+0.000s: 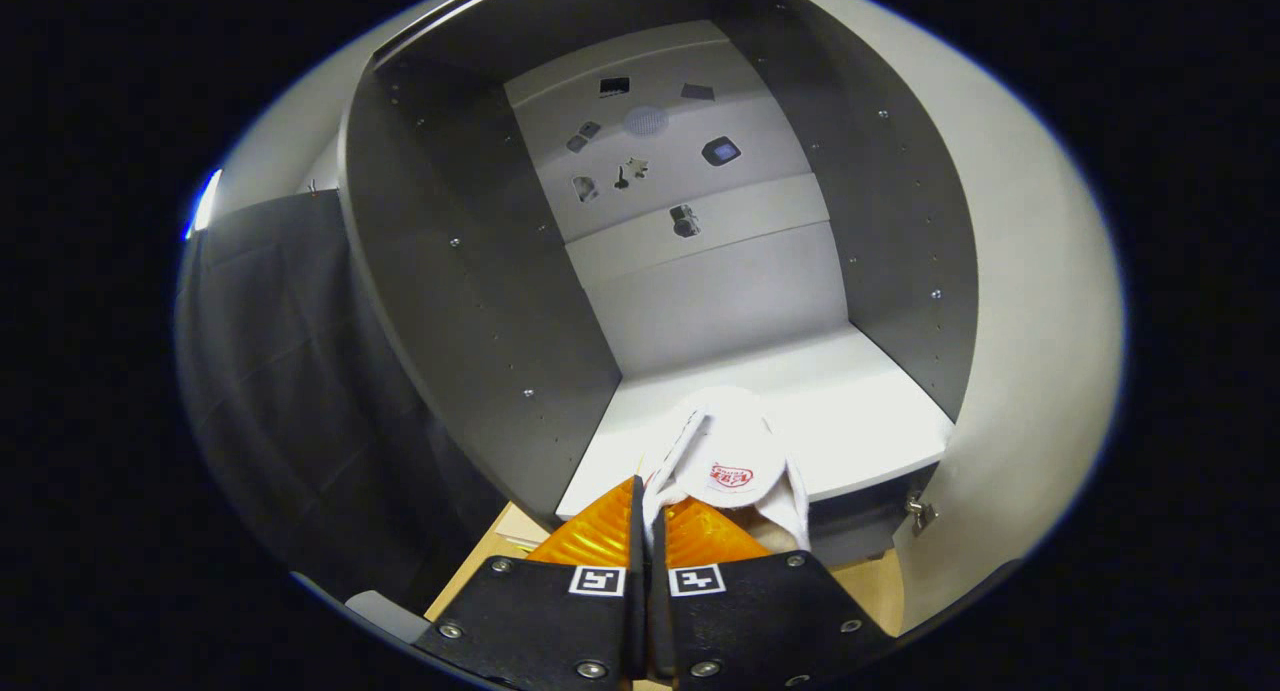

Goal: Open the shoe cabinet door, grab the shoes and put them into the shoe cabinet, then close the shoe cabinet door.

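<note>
The shoe cabinet (470,301) stands open in front of me, grey inside with a pale bottom shelf (860,411). Its door (1030,301) is swung out to the right. A pair of white slippers (735,451) with a red logo hangs just ahead of my fingers, over the front edge of the bottom shelf. My gripper (650,501) is shut on the slippers, both fingers pressed close together on their white edge.
The cabinet's back panel (680,161) carries several small dark stickers. Black cloth (270,371) hangs left of the cabinet. A wooden surface (480,561) lies below the shelf edge. A door hinge (920,513) sits at the lower right corner.
</note>
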Motion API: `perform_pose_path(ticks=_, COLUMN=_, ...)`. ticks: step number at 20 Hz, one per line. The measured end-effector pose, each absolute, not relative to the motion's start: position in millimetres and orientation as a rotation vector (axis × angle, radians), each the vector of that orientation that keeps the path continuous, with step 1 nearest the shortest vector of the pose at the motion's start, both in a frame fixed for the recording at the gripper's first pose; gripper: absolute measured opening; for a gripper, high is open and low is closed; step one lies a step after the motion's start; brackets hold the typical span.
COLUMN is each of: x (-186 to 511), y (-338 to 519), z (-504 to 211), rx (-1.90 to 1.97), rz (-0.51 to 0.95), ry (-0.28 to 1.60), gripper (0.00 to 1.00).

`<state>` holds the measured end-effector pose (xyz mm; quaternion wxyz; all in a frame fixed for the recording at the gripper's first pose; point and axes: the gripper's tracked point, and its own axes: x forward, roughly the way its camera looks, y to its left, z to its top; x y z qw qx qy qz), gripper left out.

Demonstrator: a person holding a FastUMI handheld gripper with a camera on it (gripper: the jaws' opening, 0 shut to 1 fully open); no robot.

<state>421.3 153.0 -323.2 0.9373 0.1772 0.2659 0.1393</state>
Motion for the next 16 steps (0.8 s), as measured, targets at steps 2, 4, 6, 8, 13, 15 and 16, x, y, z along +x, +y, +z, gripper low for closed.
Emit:
perform_pose_path(ticks=2, x=442.2, y=152.6, z=-331.2, rx=0.365, rz=0.279, ry=0.553, gripper=0.02)
perform_pose_path(ticks=4, x=462.5, y=153.0, z=-335.8, rx=0.356, rz=0.276, ry=0.551, gripper=0.02)
perform_pose_path(ticks=6, x=481.0, y=153.8, z=-341.1, rx=0.341, rz=0.275, ry=0.548, gripper=0.02)
perform_pose_path(ticks=8, x=499.2, y=156.1, z=-346.3, rx=0.331, rz=0.273, ry=0.546, gripper=0.02)
perform_pose_path(ticks=13, x=537.4, y=164.0, z=-366.6, rx=0.316, rz=0.275, ry=0.563, gripper=0.02)
perform_pose_path(ticks=15, x=552.4, y=166.5, z=-371.6, rx=0.298, rz=0.275, ry=0.548, gripper=0.02)
perform_pose_path(ticks=16, x=560.0, y=168.0, z=-375.4, rx=0.291, rz=0.276, ry=0.547, gripper=0.02)
